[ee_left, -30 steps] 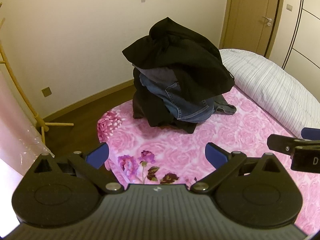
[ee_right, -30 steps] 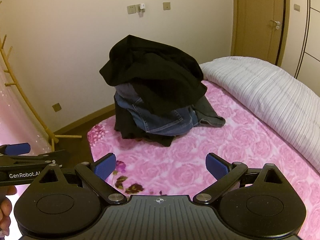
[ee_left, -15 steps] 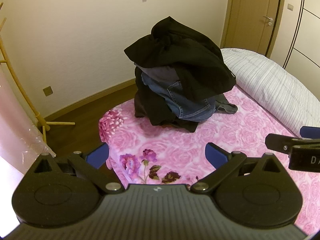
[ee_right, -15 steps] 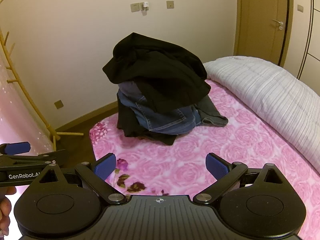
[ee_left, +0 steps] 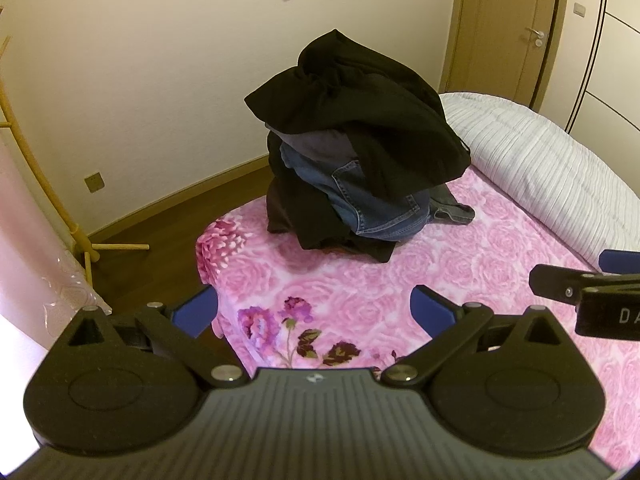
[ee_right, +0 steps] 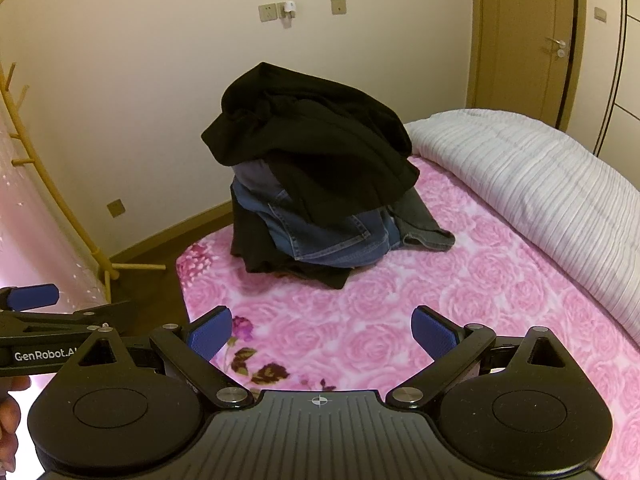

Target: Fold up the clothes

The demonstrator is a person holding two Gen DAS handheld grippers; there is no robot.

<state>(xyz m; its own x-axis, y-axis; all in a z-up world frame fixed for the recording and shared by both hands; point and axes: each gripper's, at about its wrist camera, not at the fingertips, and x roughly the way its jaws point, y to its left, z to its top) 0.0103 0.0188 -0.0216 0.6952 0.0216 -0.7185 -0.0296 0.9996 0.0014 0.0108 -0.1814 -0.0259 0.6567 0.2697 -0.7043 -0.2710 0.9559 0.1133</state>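
Observation:
A heap of clothes stands on the bed's pink rose blanket (ee_left: pixel 360 288) (ee_right: pixel 360 312) near its far left corner. A black garment (ee_left: pixel 360 120) (ee_right: pixel 316 140) drapes over the top, blue jeans (ee_left: pixel 372 208) (ee_right: pixel 332 236) stick out below it, and more dark fabric lies underneath. My left gripper (ee_left: pixel 314 308) is open over the blanket's near corner, well short of the heap. My right gripper (ee_right: pixel 322 330) is also open and empty, a similar distance from the heap. Each gripper shows at the edge of the other's view.
A white striped duvet (ee_left: pixel 540 176) (ee_right: pixel 540 196) lies along the bed's right side. A yellow wooden coat stand (ee_left: pixel 44 184) (ee_right: pixel 60 208) rises on the floor at left. Brown floor (ee_left: pixel 160 232) runs beyond the bed corner, with a door (ee_right: pixel 524 40) at back right.
Both views have drifted slightly, so the heap sits a little further right and higher in the frames. Both grippers stay open and empty.

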